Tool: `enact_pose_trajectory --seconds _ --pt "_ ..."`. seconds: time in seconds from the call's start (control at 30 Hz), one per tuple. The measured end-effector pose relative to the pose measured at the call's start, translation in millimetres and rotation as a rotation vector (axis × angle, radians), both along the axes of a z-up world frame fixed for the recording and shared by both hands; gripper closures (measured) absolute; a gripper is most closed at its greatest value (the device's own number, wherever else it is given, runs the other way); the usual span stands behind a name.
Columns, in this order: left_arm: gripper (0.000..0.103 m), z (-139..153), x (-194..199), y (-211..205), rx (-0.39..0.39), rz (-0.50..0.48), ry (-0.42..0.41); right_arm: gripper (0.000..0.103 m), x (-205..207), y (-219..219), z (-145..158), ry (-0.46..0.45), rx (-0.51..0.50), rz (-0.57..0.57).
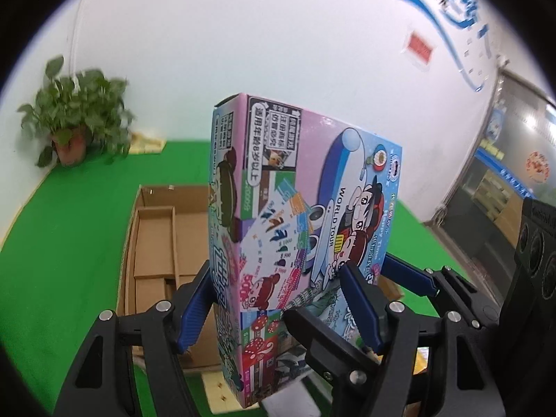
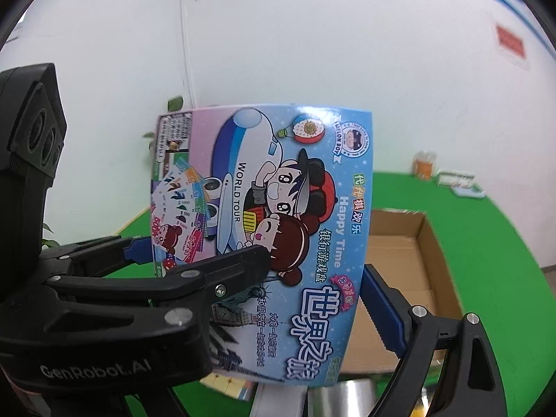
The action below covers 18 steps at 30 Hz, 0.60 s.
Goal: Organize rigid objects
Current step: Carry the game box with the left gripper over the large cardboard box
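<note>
Both tools [image 1: 278, 307] [image 2: 314, 288] grip game box [image 1: 299, 229] upright, long axis vertical.

Board game box [image 1: 299, 229], colourful cartoon print with plane and "WORLD TOUR", closed, held upright and slightly tilted, raised above the open cardboard box [image 1: 156, 229], its front facing the cameras.

An office or lab set up for recording: a green-covered surface [image 1: 87, 229] against a white wall [image 1: 243, 34] with blue lettering, a potted plant [image 1: 74, 118] far left, glass cabinets [image 1: 504, 160] right.
</note>
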<state>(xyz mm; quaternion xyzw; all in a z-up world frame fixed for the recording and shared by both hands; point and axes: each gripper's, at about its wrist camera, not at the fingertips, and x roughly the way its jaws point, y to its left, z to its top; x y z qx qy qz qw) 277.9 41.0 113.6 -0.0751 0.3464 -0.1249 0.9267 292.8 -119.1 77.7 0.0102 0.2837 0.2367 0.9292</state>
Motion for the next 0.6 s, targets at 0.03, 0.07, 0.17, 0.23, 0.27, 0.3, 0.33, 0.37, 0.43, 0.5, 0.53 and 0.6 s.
enact_pose_trajectory --seconds 0.03,0.07,0.17,0.23,0.27,0.3,0.33,0.37,0.43,0.5,0.53,0.6 --pt "0.032 -3 9 1 0.003 0.001 0.024 0.013 15 3 -4 0.034 0.006 0.010" --pt "0.032 -7 19 2 0.009 0.000 0.047 0.013 26 6 -8 0.054 0.005 0.012" --pt "0.032 -25 43 3 0.018 0.001 0.115 0.014 57 15 -27 0.138 -0.013 0.025" --pt "0.032 -39 55 4 0.029 0.012 0.159 0.014 72 23 -42 0.193 -0.017 0.043" --pt "0.032 -47 60 4 0.034 0.017 0.180 0.014 79 27 -51 0.225 -0.018 0.050" --pt "0.032 -54 63 5 0.036 0.024 0.197 0.014 85 31 -58 0.251 -0.017 0.056" --pt "0.032 -63 66 5 0.042 0.031 0.219 0.014 91 35 -68 0.279 -0.015 0.061" --pt "0.032 -71 68 5 0.050 0.035 0.238 0.014 95 38 -79 0.308 -0.013 0.066" --pt "0.032 -84 70 5 0.073 0.040 0.273 0.015 104 43 -98 0.368 -0.005 0.074" --pt "0.032 -92 74 7 0.092 0.042 0.296 0.016 114 47 -119 0.408 -0.004 0.076" --pt "0.032 -96 73 7 0.101 0.044 0.307 0.017 119 49 -129 0.424 -0.006 0.076" --pt "0.032 -101 72 8 0.094 0.056 0.313 0.018 120 55 -137 0.413 -0.018 0.077"
